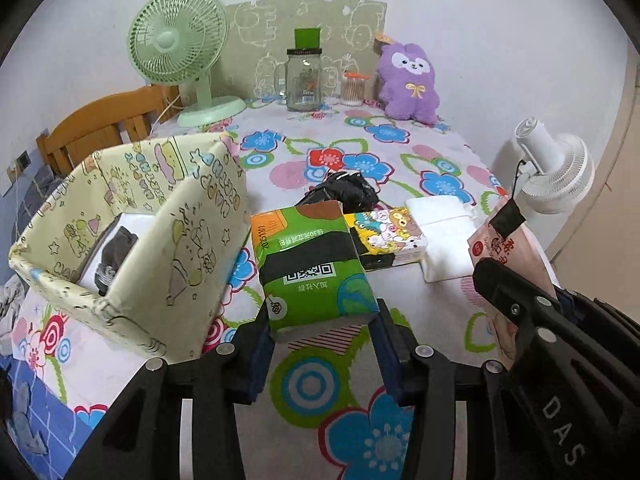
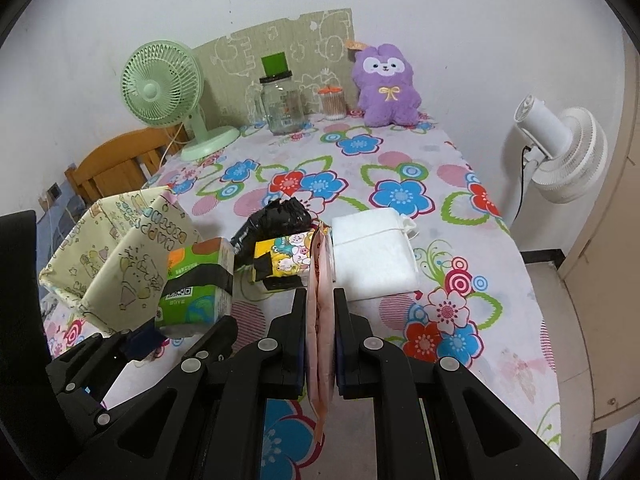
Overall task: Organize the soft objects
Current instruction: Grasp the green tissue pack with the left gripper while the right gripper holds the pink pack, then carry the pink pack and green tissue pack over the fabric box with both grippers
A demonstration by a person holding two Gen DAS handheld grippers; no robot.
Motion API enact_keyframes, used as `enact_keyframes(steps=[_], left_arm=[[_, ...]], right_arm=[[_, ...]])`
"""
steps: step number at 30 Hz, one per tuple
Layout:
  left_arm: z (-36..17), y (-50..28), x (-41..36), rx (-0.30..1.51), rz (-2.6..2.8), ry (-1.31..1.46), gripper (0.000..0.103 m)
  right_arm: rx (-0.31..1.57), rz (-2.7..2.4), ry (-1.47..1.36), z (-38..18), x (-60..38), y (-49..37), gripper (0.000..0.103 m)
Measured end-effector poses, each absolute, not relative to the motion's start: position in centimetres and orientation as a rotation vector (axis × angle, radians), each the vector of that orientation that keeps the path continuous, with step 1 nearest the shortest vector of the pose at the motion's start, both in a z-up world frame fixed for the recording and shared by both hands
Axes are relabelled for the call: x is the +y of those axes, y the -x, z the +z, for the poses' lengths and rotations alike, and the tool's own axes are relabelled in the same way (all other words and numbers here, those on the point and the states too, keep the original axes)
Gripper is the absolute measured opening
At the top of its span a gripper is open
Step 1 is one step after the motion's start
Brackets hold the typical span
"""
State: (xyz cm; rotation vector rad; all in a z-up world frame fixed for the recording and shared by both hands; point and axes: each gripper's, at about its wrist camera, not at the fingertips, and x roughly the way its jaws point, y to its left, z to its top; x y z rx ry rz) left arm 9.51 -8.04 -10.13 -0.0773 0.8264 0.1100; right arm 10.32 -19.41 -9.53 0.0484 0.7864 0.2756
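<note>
Left gripper (image 1: pixel 322 316): black two-finger frame, angled downward over the table; jaws part-way apart, blue pads pressed on the near end of a green tissue pack (image 1: pixel 312 268), which is lifted clear of the table; seen also from the right wrist view at lower left (image 2: pixel 188 326). Right gripper (image 2: pixel 320 300): same black frame, tilted downward, just beside the left one on its right; jaws nearly together, clamped on a thin pink packet (image 2: pixel 320 320) standing edge-on between the pads; its finger visible in the left wrist view (image 1: pixel 516 300).
</note>
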Motion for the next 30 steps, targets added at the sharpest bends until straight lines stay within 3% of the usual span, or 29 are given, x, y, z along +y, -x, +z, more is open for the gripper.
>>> enact_keyframes(steps=[30], left_arm=[[-2.8, -5.3, -7.5, 0.682, 0.0, -0.038, 0.046]], right_arm=[[0.7, 0.246, -0.021, -3.0, -17.8, -6.0, 0.014]])
